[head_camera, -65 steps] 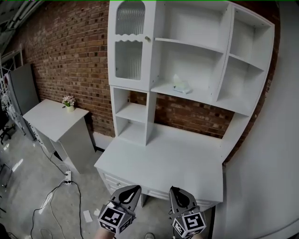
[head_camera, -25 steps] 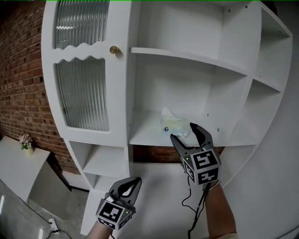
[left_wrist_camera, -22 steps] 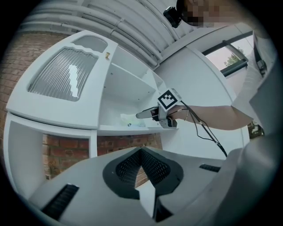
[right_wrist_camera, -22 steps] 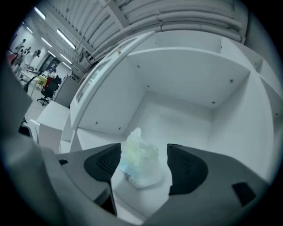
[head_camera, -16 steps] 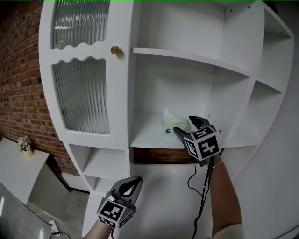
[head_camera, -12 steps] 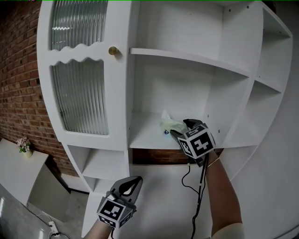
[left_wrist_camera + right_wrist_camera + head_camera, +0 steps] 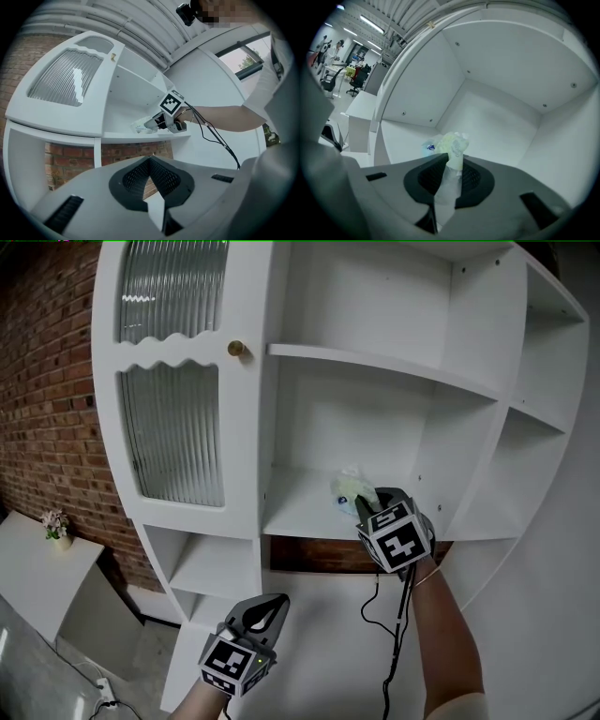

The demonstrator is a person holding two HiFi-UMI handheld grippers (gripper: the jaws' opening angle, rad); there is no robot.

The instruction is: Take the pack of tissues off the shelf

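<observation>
The pack of tissues [image 7: 349, 490] is a pale yellow-green soft pack on the white middle shelf [image 7: 300, 517] of the cabinet. My right gripper [image 7: 363, 503] reaches into that shelf, and its jaws are closing with the pack pinched between them. In the right gripper view the pack [image 7: 453, 142] bunches up above the right gripper [image 7: 448, 165], a strip of its wrapper squeezed between the pads. My left gripper [image 7: 271, 607] hangs low in front of the cabinet, shut and empty. From the left gripper view [image 7: 151, 162] the pack [image 7: 140, 126] and the right gripper [image 7: 156, 123] show on the shelf.
A ribbed-glass cabinet door with a brass knob [image 7: 236, 349] stands left of the shelf. Another shelf board [image 7: 384, 364] runs just above. Side compartments [image 7: 539, 418] lie to the right. A cable [image 7: 400, 624] trails from the right gripper. A small table with a flower pot [image 7: 54, 525] stands far left.
The right gripper has moved in onto the pack and its wide-open jaws have closed on it, bunching the pack. The left gripper has stayed low.
</observation>
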